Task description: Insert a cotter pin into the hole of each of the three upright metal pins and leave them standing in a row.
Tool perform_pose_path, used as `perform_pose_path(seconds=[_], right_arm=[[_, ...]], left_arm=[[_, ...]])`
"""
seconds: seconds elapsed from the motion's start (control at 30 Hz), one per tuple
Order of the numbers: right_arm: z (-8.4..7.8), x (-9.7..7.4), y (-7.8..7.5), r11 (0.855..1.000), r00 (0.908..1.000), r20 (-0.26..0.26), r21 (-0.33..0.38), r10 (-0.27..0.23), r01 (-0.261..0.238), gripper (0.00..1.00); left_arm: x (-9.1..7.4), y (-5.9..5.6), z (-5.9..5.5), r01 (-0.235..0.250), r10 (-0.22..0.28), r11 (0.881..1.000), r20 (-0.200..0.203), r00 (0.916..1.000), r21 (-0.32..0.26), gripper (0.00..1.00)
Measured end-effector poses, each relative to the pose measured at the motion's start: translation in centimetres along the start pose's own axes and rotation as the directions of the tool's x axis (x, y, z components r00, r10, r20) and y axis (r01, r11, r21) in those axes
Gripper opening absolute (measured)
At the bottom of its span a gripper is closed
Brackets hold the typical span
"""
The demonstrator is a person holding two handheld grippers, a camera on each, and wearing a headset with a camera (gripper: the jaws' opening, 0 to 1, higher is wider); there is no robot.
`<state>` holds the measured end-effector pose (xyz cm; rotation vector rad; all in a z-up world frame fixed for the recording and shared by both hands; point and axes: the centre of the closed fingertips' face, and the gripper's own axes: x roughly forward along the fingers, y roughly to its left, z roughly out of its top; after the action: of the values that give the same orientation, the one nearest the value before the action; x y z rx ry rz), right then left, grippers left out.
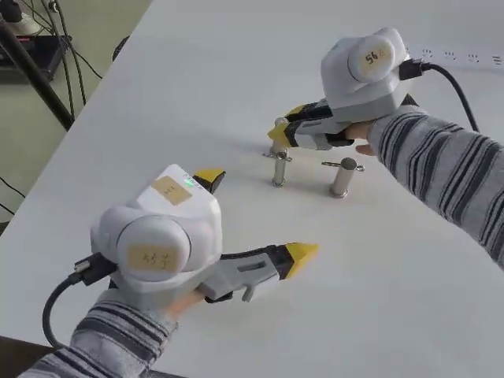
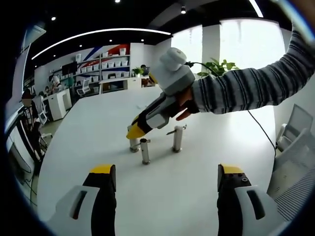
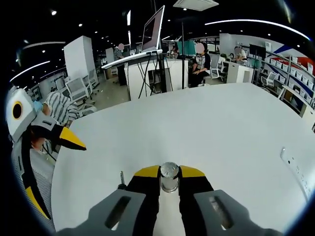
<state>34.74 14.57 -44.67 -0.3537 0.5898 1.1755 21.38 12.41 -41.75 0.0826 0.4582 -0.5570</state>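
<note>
Two grippers: right gripper (image 3: pixel 170 173), jaws tight on a metal pin (image 3: pixel 170 180); left gripper (image 2: pixel 167 170), jaws wide.

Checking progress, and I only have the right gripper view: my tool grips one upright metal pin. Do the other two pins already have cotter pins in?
Observer: Yes. Head view: the neighbouring pin and the end pin each carry a cotter pin.
Operator: And the left tool?
Observer: The left tool is open, holding nothing, apart from the pins.
Operator: Do they stand in a row?
Observer: Not straight: your held pin sits off the others' line.
</note>
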Motion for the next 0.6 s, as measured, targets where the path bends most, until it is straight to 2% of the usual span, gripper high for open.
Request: perform_pose_path(seconds=[0.17, 0.33, 0.53, 0.6], right_arm=[[0.2, -0.8, -0.9, 0.999, 0.9991, -0.002, -0.001, -0.042, 0.042, 0.08], [0.2, -2.2, -2.0, 0.996, 0.9957, -0.004, -0.004, -0.092, 0.092, 0.08], [-1.3, -4.2, -3.3, 0.989, 0.9894, -0.024, 0.025, -0.144, 0.144, 0.08], [-2.1, -5.2, -3.6, 0.984, 0.9857, -0.037, 0.061, -0.164, 0.166, 0.08]], left_arm=[[-0.2, 0.2, 0.0, -0.007, 0.007, 1.000, 0.000, 1.0000, -0.009, 0.83], [-0.1, 0.2, 0.1, -0.008, 0.008, 1.000, 0.003, 1.0000, -0.017, 0.83], [-0.1, -0.4, 0.6, -0.001, 0.001, 1.000, 0.010, 0.9999, -0.003, 0.83], [-0.1, -0.6, 0.8, 0.003, -0.003, 1.000, 0.015, 0.9999, -0.004, 0.83]])
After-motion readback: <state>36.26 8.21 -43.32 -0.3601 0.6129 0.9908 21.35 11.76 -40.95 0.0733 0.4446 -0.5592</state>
